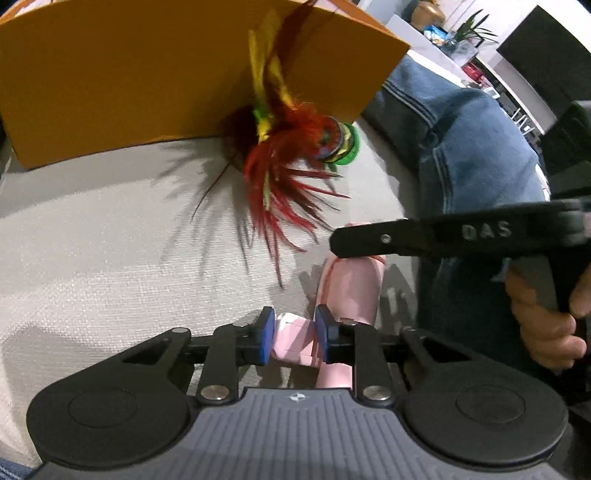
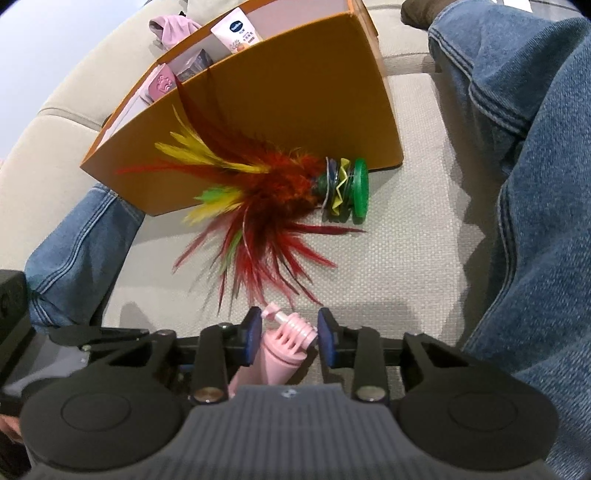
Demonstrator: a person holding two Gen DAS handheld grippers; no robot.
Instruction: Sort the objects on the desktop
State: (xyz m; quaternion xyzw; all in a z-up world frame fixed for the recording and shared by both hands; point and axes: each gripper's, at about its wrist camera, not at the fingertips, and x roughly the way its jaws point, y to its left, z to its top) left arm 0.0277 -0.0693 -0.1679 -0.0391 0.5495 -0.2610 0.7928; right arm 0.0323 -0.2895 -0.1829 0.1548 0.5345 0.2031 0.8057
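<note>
A pale woven sofa cushion carries everything here, with the person's denim-clad legs along both sides of it. The orange box stands at the far end of the cushion and serves as the landmark; a tube and other small packets already stand inside it.

In front of the box, touching its near wall, lies a feather shuttlecock, its long axis running left to right with the green disc base toward the right. Nearer than the shuttlecock, well short of the box, lies a pink bottle with a ribbed pump top, its long axis pointing roughly toward the box.

The left gripper has its jaws closed in on a pink part of the bottle, blue pads touching both sides; whether it bears any load I cannot tell. The right gripper straddles the pump end, jaws apart: the left pad looks against the body and a gap shows at the right pad. Both tools sit low over the cushion, crossing each other at the bottle, so both are about equally near it. The lift will probably carry the bottle forward over the shuttlecock and the box's near wall.
</note>
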